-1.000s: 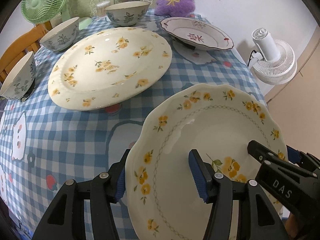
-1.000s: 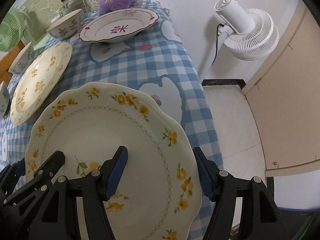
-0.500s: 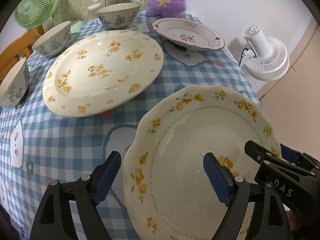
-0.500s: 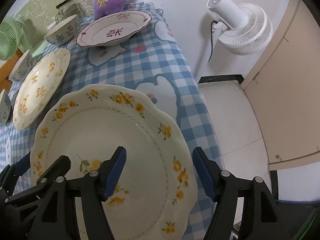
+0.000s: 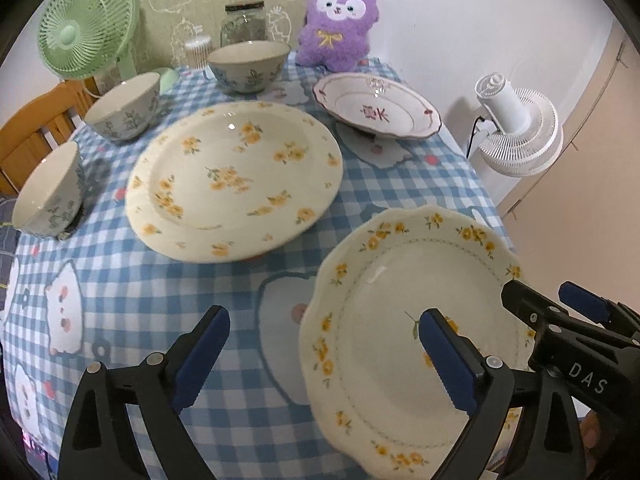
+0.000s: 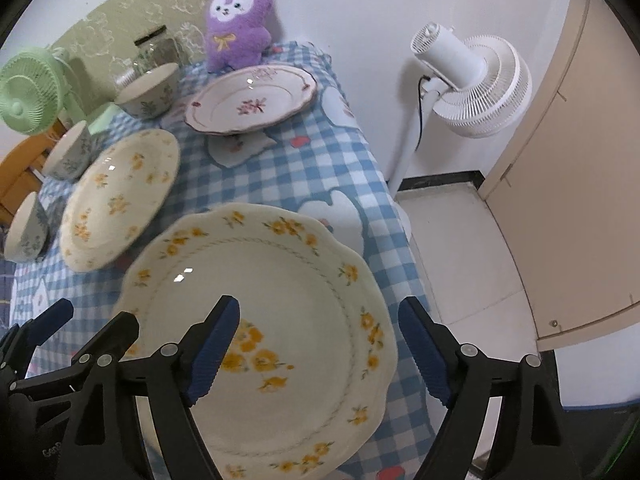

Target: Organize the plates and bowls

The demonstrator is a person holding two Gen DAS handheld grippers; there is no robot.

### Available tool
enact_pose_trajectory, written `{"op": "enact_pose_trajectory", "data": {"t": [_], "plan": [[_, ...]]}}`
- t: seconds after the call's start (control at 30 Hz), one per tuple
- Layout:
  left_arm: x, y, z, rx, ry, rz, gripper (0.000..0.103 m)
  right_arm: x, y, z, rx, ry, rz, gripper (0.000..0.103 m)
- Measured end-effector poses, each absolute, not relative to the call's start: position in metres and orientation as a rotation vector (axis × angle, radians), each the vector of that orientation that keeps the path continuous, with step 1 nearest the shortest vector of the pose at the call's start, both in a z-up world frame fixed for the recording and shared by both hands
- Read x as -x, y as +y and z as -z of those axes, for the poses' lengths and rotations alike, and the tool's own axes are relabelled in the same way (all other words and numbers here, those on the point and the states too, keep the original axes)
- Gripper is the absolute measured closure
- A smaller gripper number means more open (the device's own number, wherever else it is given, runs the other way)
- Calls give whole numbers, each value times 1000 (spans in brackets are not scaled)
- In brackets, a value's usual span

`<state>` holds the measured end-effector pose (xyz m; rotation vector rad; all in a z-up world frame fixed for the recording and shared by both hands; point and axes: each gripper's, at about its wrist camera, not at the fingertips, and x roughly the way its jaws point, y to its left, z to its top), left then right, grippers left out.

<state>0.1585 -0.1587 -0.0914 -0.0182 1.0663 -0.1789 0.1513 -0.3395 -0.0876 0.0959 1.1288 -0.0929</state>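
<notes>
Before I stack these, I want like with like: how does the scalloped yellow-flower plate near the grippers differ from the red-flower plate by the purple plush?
The scalloped plate is cream with yellow blossoms round its rim; the red-flower plate is white, with a dark red edge line and one red spray in its centre. The scalloped plate lies at the near table edge and looks larger, though nearness exaggerates that; the red-flower plate sits far back. Both have wavy rims and are empty.

Three plates lie on the checked bench. Three bowls stand beyond them. Two fans, one jar and one purple plush toy complete the count.
</notes>
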Motion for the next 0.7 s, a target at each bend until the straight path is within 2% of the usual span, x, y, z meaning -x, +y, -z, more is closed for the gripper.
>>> {"op": "enact_pose_trajectory", "data": {"t": [0.7], "plan": [[-148,-94,13,-12,876,120,6,-139,-272,15,-60,946,43,19]]}}
